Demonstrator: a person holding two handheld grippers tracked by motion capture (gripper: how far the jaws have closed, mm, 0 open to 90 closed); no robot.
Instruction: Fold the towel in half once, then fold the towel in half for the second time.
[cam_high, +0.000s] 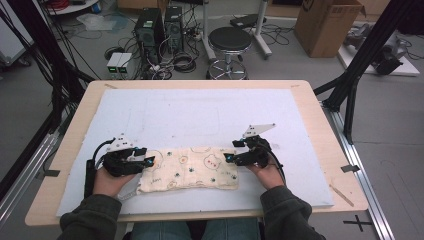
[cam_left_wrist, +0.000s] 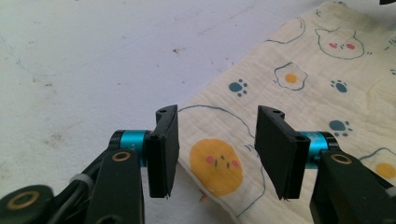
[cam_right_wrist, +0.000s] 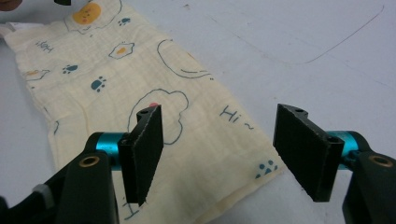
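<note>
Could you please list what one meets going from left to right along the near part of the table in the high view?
Bare wooden table edge → left gripper → folded printed cloth → right gripper → white mat.

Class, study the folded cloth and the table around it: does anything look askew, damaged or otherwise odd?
Nothing stands out much. The folded cloth lies flat between the open left gripper and right gripper, only slightly tilted to the table's edge. The white mat bears faint scuffs and pen-like lines, and nothing is spilled.
</note>
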